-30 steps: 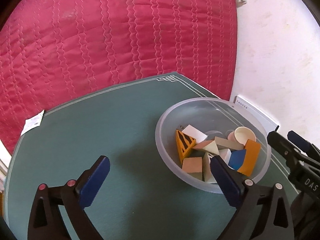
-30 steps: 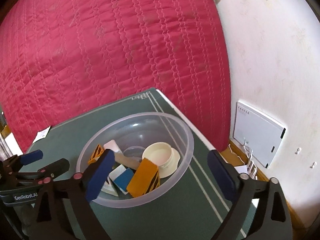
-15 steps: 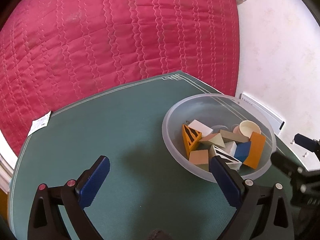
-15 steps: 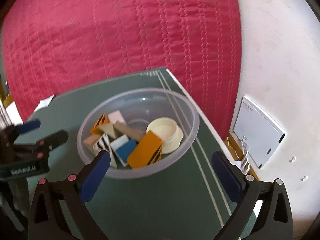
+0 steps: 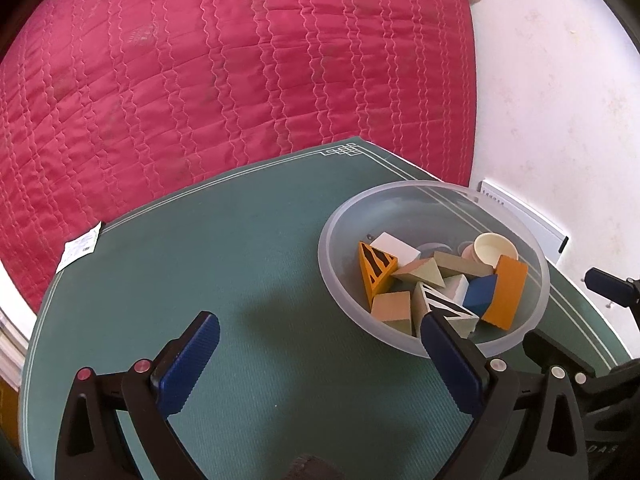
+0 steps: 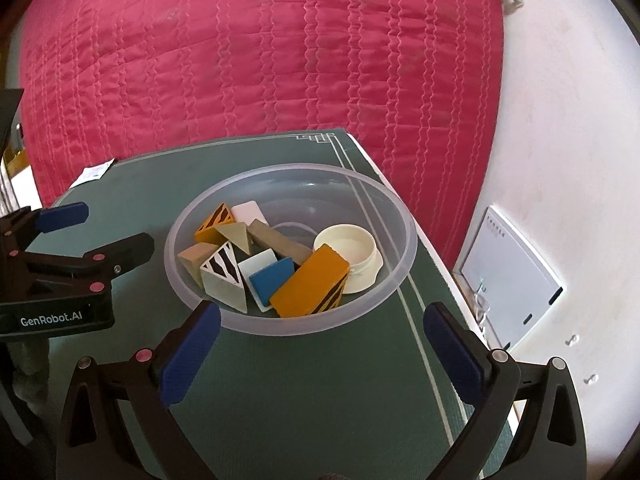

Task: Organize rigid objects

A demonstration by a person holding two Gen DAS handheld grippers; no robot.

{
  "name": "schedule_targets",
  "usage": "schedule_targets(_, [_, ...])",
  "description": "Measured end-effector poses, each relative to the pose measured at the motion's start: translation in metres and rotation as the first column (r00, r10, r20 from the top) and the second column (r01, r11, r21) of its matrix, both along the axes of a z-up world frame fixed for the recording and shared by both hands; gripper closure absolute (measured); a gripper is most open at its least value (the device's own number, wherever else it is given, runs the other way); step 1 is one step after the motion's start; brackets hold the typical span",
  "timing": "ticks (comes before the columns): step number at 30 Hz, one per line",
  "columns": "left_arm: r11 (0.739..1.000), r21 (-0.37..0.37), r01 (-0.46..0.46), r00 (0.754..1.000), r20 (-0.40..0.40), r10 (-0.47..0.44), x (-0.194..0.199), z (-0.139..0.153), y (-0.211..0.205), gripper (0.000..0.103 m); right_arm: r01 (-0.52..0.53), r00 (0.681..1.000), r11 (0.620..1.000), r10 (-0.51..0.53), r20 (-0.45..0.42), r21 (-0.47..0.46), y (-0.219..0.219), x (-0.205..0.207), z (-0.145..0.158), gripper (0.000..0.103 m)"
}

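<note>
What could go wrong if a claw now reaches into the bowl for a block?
1. The blocks lie piled and tilted in the bowl; pulling the orange block may shift its neighbours.
2. The bowl looks light, so a push on its wall might slide it toward the mat's right edge.

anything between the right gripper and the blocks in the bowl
Only the clear bowl's near wall and bare green mat; right wrist view shows the open right gripper short of the blocks.
</note>
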State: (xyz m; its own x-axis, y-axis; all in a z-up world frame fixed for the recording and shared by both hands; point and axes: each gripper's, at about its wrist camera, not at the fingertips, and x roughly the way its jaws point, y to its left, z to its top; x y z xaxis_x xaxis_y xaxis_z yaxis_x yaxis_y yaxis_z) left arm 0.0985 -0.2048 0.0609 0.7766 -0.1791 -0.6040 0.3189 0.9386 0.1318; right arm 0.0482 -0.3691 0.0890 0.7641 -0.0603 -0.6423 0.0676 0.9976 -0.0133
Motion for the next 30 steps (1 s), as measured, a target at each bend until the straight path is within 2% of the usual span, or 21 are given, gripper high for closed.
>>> schedule_targets(30, [0.999, 0.034, 0.030, 0.999, 0.017, -0.031, -0.0095, -0.0029, -0.0064, 0.001, -0.007, 1.000, 1.000, 0.007, -0.012, -0.016, 0.0050, 0.0021, -0.0064, 0.001])
